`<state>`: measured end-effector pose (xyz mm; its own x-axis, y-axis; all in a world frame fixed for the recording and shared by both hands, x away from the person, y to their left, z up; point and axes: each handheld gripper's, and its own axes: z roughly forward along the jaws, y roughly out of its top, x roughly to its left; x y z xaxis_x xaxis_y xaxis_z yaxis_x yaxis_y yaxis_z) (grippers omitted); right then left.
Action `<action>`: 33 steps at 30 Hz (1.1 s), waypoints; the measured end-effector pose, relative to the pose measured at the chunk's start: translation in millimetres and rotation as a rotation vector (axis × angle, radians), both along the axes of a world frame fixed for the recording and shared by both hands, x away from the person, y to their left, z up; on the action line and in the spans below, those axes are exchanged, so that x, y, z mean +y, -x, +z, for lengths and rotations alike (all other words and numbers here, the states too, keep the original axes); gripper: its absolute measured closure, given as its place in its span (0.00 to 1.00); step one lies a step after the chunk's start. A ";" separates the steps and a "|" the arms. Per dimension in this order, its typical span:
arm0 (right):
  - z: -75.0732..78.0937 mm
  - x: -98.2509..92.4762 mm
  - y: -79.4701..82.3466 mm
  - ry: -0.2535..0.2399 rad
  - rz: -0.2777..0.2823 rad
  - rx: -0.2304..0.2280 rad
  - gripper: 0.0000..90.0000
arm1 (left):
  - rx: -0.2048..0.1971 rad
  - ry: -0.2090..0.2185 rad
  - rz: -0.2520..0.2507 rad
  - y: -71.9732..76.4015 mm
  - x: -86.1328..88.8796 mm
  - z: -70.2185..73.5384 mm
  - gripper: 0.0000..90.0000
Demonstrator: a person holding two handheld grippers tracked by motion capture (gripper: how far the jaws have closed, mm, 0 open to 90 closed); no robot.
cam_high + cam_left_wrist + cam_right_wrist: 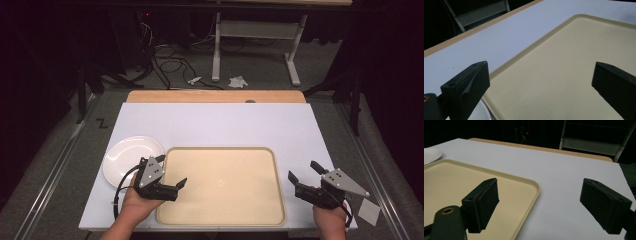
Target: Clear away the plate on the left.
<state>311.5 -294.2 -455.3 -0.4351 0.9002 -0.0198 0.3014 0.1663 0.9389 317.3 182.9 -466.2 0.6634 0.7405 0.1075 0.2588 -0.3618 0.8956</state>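
A beige tray (222, 186) is seen lying flat on the white table (215, 125), its long axis running left to right, with a raised rim and rounded corners; the surface looks like matte, faintly speckled plastic and nothing is carried on it. The left gripper (181, 183) is held over the tray's near-left edge, jaws spread wide with nothing between them, as is confirmed in the left gripper view, where the tray's far corner (579, 17) is seen ahead between the black jaws. The right gripper (304, 176) is held just off the tray's right edge, its jaws likewise wide apart and empty; from it the tray lies to the left, its far-right corner (535, 186) rounding off between the jaws. Each hand is thus placed at one short end, so a two-handed grasp on the rim is judged likely. A round white plate (131, 159), smooth and glossy, rests just left of the tray, nearer the left gripper.
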 end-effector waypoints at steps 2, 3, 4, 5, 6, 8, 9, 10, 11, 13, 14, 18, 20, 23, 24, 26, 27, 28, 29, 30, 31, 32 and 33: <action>0.1 0.5 0.2 0.006 0.005 -0.007 0.18 | -0.003 0.010 0.000 0.3 0.0 1.0 0.02; 0.1 0.5 0.4 0.007 0.006 -0.006 0.18 | -0.002 0.016 0.001 0.0 -0.1 1.2 0.02; 0.1 0.5 0.4 0.007 0.006 -0.006 0.18 | -0.002 0.016 0.001 0.0 -0.1 1.2 0.02; 0.1 -0.6 0.4 0.005 -0.001 -0.002 0.18 | 0.000 0.009 0.000 -0.3 -0.5 0.6 0.02; 0.1 -1.2 0.0 0.003 0.001 -0.008 0.18 | 0.000 0.001 -0.002 -0.4 -1.1 0.0 0.02; 0.3 -1.9 0.1 0.002 -0.001 -0.009 0.18 | 0.003 -0.003 -0.004 -0.4 -2.0 -0.7 0.02; 0.0 -2.1 0.1 -0.003 -0.006 -0.004 0.18 | 0.005 -0.003 -0.005 -0.4 -2.9 -1.1 0.02; -0.1 -2.3 -0.1 -0.001 -0.005 -0.004 0.18 | 0.006 -0.002 -0.006 -0.4 -3.3 -1.2 0.02; 0.0 -2.1 0.1 -0.003 -0.006 -0.003 0.18 | 0.006 -0.002 -0.007 -0.3 -3.5 -1.2 0.02; 0.3 -1.8 0.0 0.001 0.000 -0.008 0.18 | 0.005 -0.004 -0.007 -0.4 -3.8 -1.3 0.02; 0.4 -1.3 -0.1 0.002 0.003 -0.010 0.18 | 0.005 -0.003 -0.006 -0.7 -3.6 -1.4 0.02; 0.8 -1.3 0.4 0.003 -0.004 -0.008 0.18 | 0.007 0.004 -0.002 -0.9 -1.8 -0.9 0.02; 1.1 -1.3 0.7 0.004 -0.004 -0.009 0.18 | 0.007 0.005 -0.001 -0.5 -1.1 -0.4 0.02; 1.3 -1.4 0.5 0.004 -0.004 -0.015 0.18 | 0.005 0.010 0.001 -0.3 -0.4 -0.1 0.02; 1.3 -1.1 0.7 0.004 -0.004 -0.015 0.18 | 0.003 0.009 0.001 -0.1 -0.4 0.1 0.02; 1.4 -0.9 0.8 0.010 -0.004 -0.013 0.18 | 0.001 0.005 0.001 -0.1 -0.4 0.2 0.02; 1.3 -0.7 0.7 0.009 -0.003 -0.013 0.18 | 0.003 0.006 0.001 -0.1 -0.2 0.1 0.02; 1.2 -0.5 1.0 0.008 -0.003 -0.012 0.18 | 0.004 0.004 0.000 -0.1 -0.1 0.0 0.02; 1.2 -0.6 1.5 0.010 -0.007 -0.010 0.18 | 0.006 0.001 -0.001 -0.1 -0.3 -0.4 0.02; 1.3 -0.9 2.1 0.007 -0.007 -0.011 0.18 | 0.007 -0.003 -0.002 -0.2 -0.6 -0.7 0.02; 1.4 -0.9 2.6 0.001 -0.006 -0.015 0.18 | 0.006 -0.004 -0.002 -0.6 -0.7 -1.2 0.02; 1.6 -1.1 3.2 0.002 -0.011 -0.013 0.18 | 0.009 -0.009 -0.001 -1.3 -0.6 -1.6 0.02; 1.7 -1.5 3.2 0.003 -0.013 -0.012 0.18 | 0.009 -0.009 -0.001 -1.3 -0.6 -1.6 0.02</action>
<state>308.4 -295.7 -453.6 -0.4231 0.9057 -0.0272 0.2927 0.1650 0.9419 318.6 182.3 -467.8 0.6651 0.7389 0.1084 0.2660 -0.3700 0.8901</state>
